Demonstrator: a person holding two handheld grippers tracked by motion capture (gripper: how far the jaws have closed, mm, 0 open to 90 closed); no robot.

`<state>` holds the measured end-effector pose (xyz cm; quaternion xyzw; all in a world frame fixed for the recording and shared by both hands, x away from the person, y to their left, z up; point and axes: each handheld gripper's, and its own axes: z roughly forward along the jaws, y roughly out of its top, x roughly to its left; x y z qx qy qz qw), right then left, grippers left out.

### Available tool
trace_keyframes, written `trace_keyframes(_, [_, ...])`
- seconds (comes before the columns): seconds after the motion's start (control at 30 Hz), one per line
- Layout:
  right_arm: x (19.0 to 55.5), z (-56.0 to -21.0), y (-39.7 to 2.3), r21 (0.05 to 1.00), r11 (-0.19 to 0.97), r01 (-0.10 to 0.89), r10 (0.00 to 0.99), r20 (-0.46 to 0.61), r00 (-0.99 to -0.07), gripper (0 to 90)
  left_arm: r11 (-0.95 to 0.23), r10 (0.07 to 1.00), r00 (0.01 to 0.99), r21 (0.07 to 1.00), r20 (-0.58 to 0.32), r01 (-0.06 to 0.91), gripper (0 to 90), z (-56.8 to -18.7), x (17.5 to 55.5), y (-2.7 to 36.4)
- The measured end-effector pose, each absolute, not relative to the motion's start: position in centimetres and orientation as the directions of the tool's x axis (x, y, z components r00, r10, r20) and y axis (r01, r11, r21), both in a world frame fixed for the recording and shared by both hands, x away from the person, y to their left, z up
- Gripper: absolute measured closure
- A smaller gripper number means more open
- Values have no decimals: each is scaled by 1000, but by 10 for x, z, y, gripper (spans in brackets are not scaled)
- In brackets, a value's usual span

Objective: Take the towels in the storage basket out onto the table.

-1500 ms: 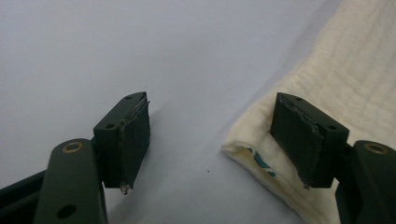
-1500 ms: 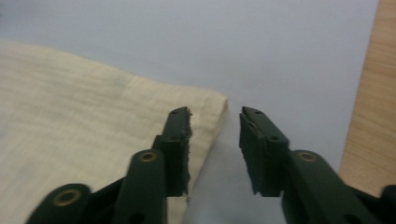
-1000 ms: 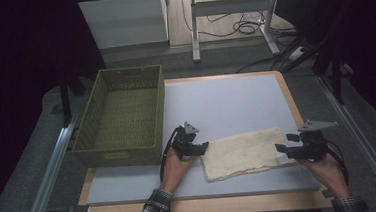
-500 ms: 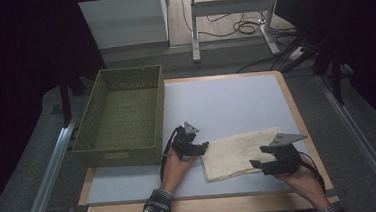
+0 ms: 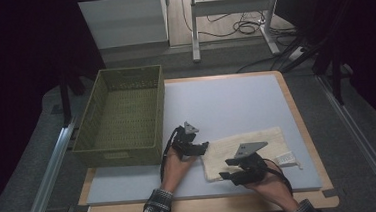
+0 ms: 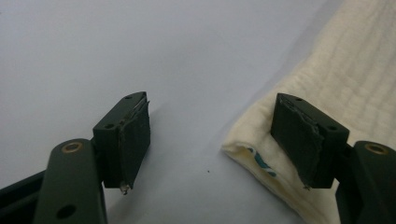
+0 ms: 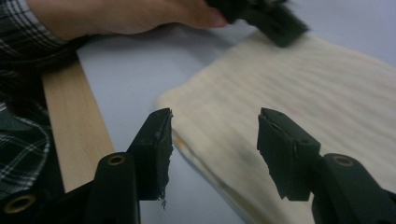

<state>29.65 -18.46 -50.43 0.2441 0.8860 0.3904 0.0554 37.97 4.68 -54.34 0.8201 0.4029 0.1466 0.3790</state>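
**A:** Since it's a folded cream towel point(image 5: 244, 149), I'd bet it handles soft and floppy, pretty light, nothing fragile about it. It sits lower right of centre in the high view, flat on the grey mat point(image 5: 226, 103), with the green basket point(image 5: 121, 115) over at the left. Where would you pinch it?

**B:** Corners or the folded edge, I reckon. Grab the middle and it'll just sag and unfold. The left gripper point(image 6: 212, 135) has its jaws spread wide and holds nothing; one jaw sits over the towel's corner at lower right of its own view, the other over bare mat, so it straddles that edge.

**A:** And the other one?

**B:** The right gripper point(image 7: 215, 149) is also wide open and empty, lined up on the near edge of the towel, with the wooden table border point(image 7: 77, 126) at the left of its frame. The layers look thick, so I'd bite deep enough to catch all of them, or the bottom one probably slips out.

**A:** Terry cloth grips fine anyway.
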Motion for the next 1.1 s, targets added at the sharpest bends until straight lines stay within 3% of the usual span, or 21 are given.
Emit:
trace_keyframes(0.43, [290, -521, -133, 687, 634, 355, 412, 88, -907, 509, -384, 774, 630, 741, -68, 552, 283, -543, 380, 47])
trace_keyframes(0.6, [284, -529, -130, 686, 662, 304, 446, -34, -894, 657, -384, 774, 630, 741, -66, 550, 285, -544, 380, 47])
trace_keyframes(0.77, [281, -530, -131, 692, 656, 301, 459, -50, -887, 787, -381, 777, 626, 744, -65, 550, 307, -543, 379, 47])
trace_keyframes(0.93, [286, -529, -133, 691, 643, 329, 467, -13, -884, 841, -383, 773, 631, 749, -61, 541, 432, -542, 378, 48])
trace_keyframes(1.1, [288, -530, -135, 695, 636, 335, 465, 2, -885, 845, -421, 720, 691, 754, -60, 504, 734, -542, 373, 45])
